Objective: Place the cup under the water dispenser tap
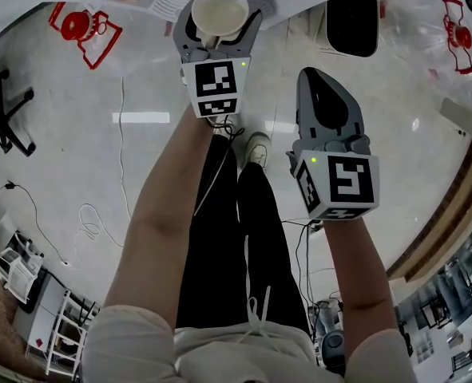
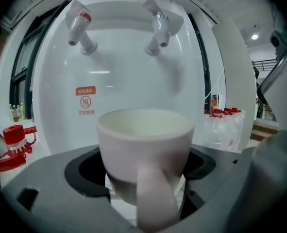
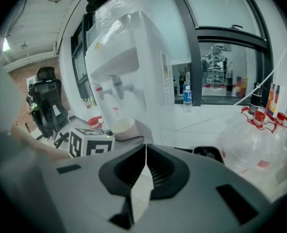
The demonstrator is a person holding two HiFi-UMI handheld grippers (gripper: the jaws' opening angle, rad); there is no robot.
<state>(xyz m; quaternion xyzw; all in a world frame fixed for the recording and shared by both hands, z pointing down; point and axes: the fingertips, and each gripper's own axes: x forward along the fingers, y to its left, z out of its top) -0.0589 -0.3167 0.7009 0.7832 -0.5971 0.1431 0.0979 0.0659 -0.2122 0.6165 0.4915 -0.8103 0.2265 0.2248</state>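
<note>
A pale empty cup (image 2: 145, 144) sits between the jaws of my left gripper (image 1: 219, 13), which is shut on it, with the handle turned toward the camera. It is held upright in front of the white water dispenser (image 2: 133, 81). The cup hangs well below both taps, between the red-capped tap (image 2: 80, 29) and the tap on the right (image 2: 158, 32). The right gripper view shows the same cup (image 3: 121, 126) at the dispenser's (image 3: 133, 76) recess. My right gripper (image 1: 325, 94) hangs back to the right, shut with nothing in it.
Large water bottles with red caps (image 3: 267, 135) lie on the floor to the right. A black bin (image 1: 353, 21) stands beside the dispenser. There is a red bottle cap holder (image 2: 12, 142) at the left, an office chair (image 3: 48, 101) further left, and cables (image 1: 92, 214) on the floor.
</note>
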